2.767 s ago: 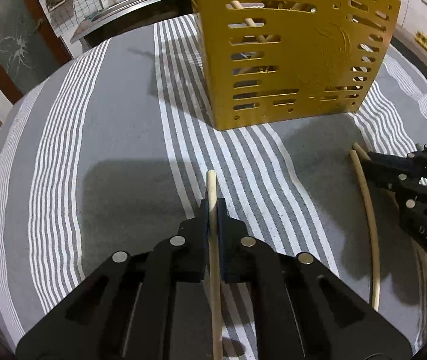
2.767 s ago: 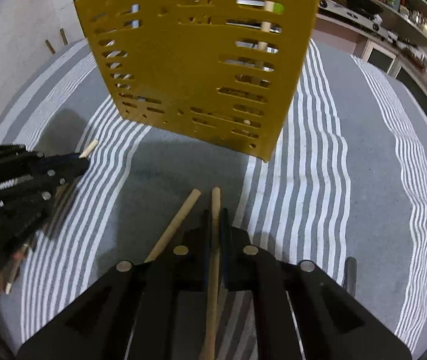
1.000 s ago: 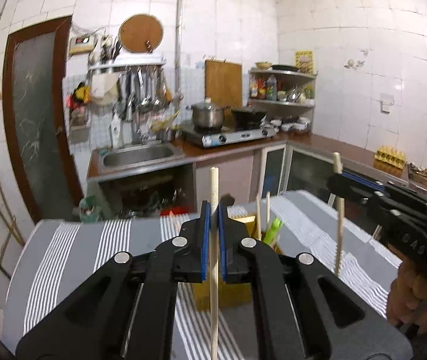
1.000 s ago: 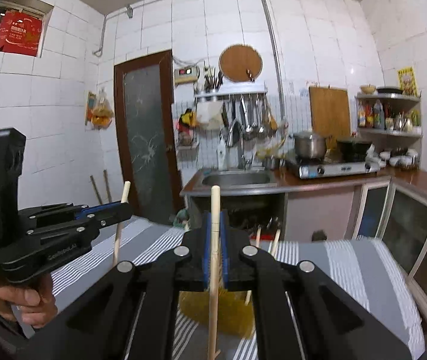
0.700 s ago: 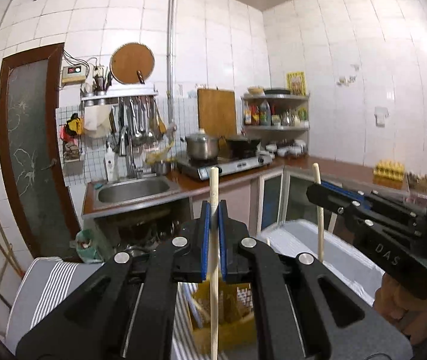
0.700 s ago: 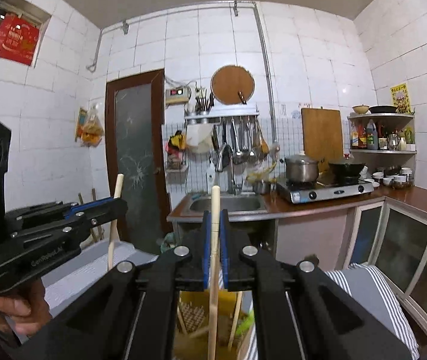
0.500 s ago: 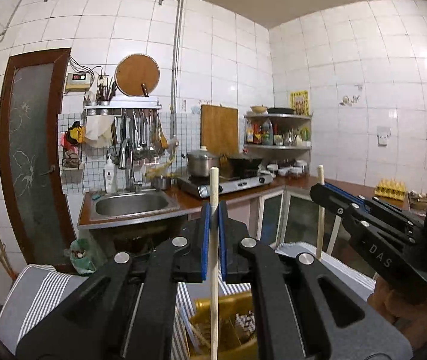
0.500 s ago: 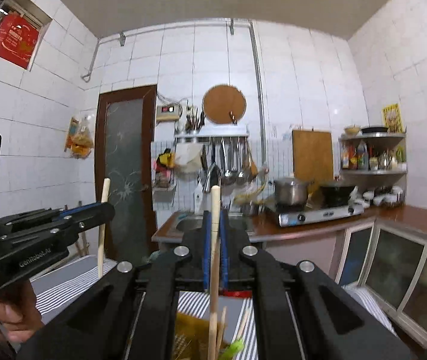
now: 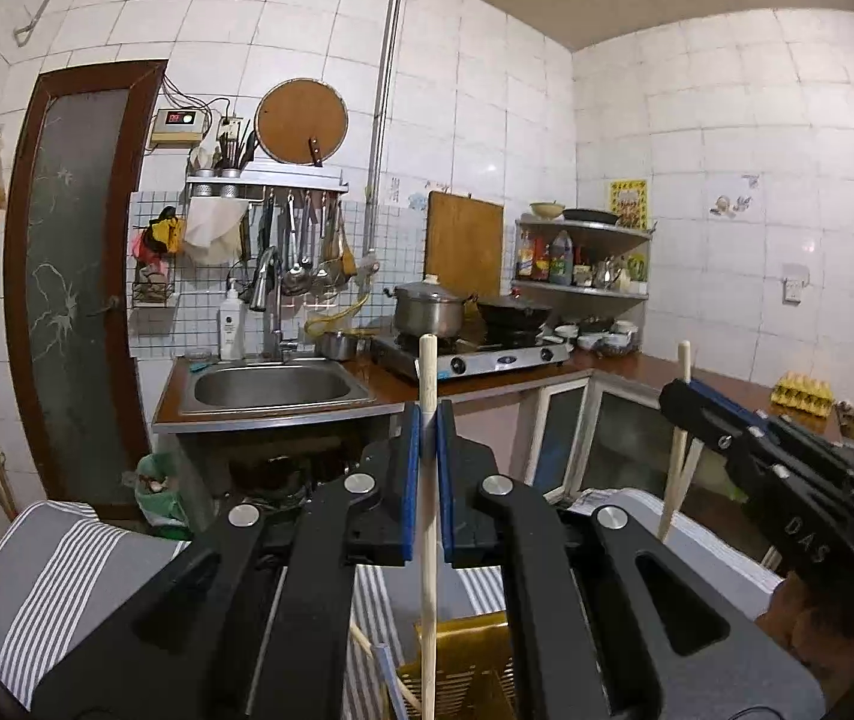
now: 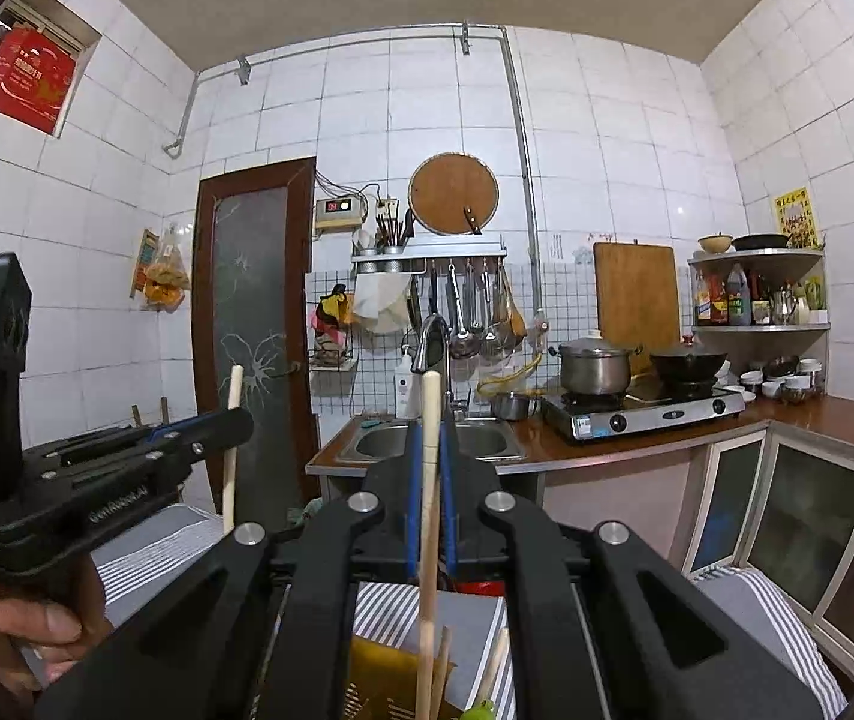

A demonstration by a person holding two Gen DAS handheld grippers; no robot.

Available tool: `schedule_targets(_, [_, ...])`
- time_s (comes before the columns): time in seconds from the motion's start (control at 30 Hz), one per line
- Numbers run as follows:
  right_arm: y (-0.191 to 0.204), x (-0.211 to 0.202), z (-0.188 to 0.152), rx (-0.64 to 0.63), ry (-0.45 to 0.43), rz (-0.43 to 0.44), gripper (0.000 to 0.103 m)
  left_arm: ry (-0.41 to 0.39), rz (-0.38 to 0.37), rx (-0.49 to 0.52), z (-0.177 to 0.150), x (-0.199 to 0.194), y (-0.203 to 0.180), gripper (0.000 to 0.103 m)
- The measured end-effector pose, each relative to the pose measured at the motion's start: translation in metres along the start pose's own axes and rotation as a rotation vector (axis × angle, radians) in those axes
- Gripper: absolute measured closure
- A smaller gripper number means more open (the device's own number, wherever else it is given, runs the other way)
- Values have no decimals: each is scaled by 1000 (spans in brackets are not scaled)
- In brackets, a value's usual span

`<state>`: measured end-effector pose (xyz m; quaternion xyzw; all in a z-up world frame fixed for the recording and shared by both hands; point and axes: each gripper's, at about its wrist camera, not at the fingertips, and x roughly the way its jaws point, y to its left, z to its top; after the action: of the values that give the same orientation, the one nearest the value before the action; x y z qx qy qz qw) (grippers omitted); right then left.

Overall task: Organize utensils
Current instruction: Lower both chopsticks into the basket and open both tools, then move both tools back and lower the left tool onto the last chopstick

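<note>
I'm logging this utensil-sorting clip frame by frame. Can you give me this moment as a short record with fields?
left gripper: shut on an upright wooden chopstick
right gripper: shut on another upright chopstick
target: yellow holder, below both grippers, already holding chopsticks
surface: grey striped cloth
stage: both chopsticks held above the holder, not yet released

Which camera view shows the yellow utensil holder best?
The left wrist view: the yellow utensil holder shows its slotted wall and rim below the left claw. The right wrist view shows only a small yellow patch, mostly hidden by the right claw.
</note>
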<state>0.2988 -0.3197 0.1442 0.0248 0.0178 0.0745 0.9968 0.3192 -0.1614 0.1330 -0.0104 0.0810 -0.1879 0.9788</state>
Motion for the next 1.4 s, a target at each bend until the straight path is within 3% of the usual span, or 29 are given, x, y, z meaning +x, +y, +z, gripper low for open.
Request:
schedule_targets(0.23, [-7, 5, -7, 13, 24, -4, 97, 35, -26, -13, -10, 16, 1, 99])
schedule_targets(0.57, [-12, 14, -13, 26, 74, -7, 97, 116, 6, 11, -27, 33, -6, 99])
schedule_targets(0.9, [-15, 18, -16, 41, 108, -18, 96, 138, 17, 21, -27, 33, -8, 98])
schedule_targets(1.0, [-16, 17, -15, 44, 103, -23, 96, 129, 30, 14, -25, 30, -8, 80])
schedule_targets(1.2, [-18, 11, -13, 50, 89, -43, 95, 113, 52, -4, -20, 23, -1, 69])
schedule_targets(1.27, [-18, 8, -11, 52, 82, -54, 81, 108, 61, -9, -18, 21, 1, 62])
schedule_targets(1.3, [-17, 7, -10, 55, 77, -61, 64, 105, 65, -7, -16, 19, 1, 61])
schedule_targets(1.4, [-17, 2, -3, 49, 76, -82, 62, 93, 90, -9, -10, 12, 3, 59])
